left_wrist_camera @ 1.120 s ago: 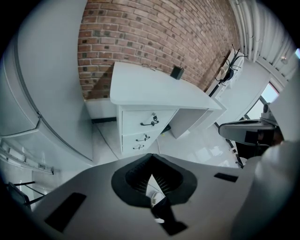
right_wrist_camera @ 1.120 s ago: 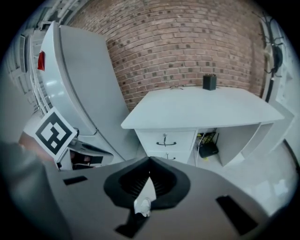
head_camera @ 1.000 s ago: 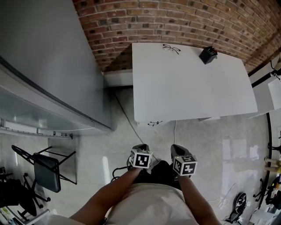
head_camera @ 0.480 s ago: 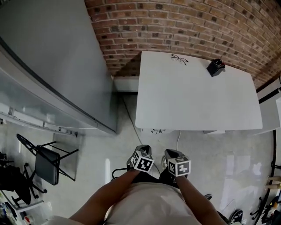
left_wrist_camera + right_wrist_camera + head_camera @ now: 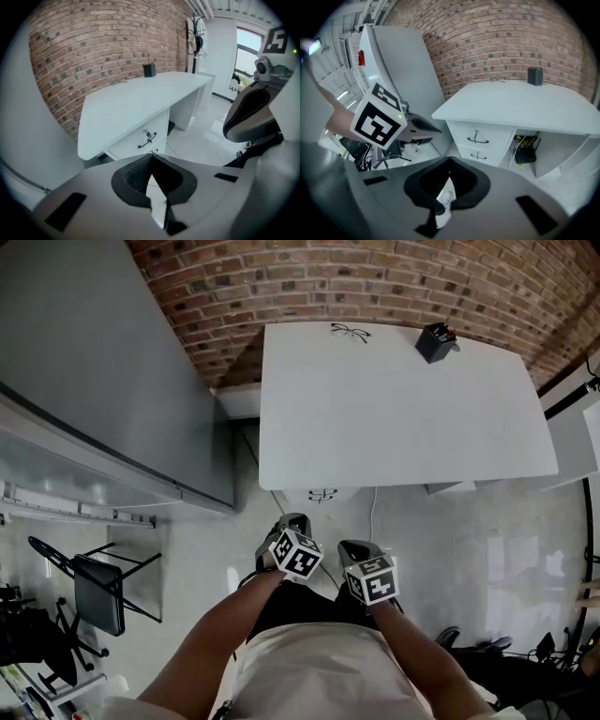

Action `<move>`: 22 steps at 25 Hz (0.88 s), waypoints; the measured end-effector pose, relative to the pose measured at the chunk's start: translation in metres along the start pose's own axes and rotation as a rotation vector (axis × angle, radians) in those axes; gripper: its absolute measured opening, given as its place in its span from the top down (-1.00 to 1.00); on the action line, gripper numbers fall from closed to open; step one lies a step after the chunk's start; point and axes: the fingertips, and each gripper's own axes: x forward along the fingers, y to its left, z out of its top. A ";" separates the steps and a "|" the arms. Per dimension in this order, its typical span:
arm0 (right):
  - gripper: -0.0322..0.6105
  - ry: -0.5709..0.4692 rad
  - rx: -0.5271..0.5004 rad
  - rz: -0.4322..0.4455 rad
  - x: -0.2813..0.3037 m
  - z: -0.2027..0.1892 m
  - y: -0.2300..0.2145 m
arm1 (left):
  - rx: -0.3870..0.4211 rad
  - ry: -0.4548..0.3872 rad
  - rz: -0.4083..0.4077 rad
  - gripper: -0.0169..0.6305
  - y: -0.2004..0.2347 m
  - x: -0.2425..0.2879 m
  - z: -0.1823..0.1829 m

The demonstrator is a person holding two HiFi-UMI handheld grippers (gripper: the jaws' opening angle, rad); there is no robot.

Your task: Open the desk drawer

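A smooth white counter [image 5: 403,409] fills the upper centre against the rough brick wall [image 5: 281,282]. Its flat-fronted drawer [image 5: 487,134] with a thin dark handle looks shut. The left tongs [image 5: 151,158] and right tongs [image 5: 450,161] are both clenched on nothing, well apart from it.

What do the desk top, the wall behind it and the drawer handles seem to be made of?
Desk top: smooth matte white, probably laminated board; no grain shows. Wall: bare red-brown brick with pale mortar lines. Drawer handles: thin dark curved bars, likely metal, though too small to be sure.

Smooth matt white desk [image 5: 403,418], rough brick wall [image 5: 375,287], glossy floor [image 5: 478,540].
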 end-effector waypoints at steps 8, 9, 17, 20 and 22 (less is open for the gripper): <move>0.85 -0.022 -0.175 -0.033 0.017 -0.015 -0.018 | 0.230 -0.043 0.027 0.93 -0.012 0.040 0.010; 0.85 -0.021 -0.187 -0.038 0.018 -0.017 -0.022 | 0.265 -0.047 0.039 0.93 -0.012 0.044 0.011; 0.85 0.046 -0.223 -0.017 0.010 -0.046 -0.022 | 0.366 -0.037 0.079 0.92 -0.019 0.058 0.010; 0.85 0.068 -0.272 0.000 0.012 -0.053 -0.022 | 0.430 -0.053 0.105 0.92 -0.021 0.070 0.016; 0.85 0.084 -0.312 0.012 0.017 -0.058 -0.022 | 0.463 -0.058 0.108 0.78 -0.023 0.080 0.017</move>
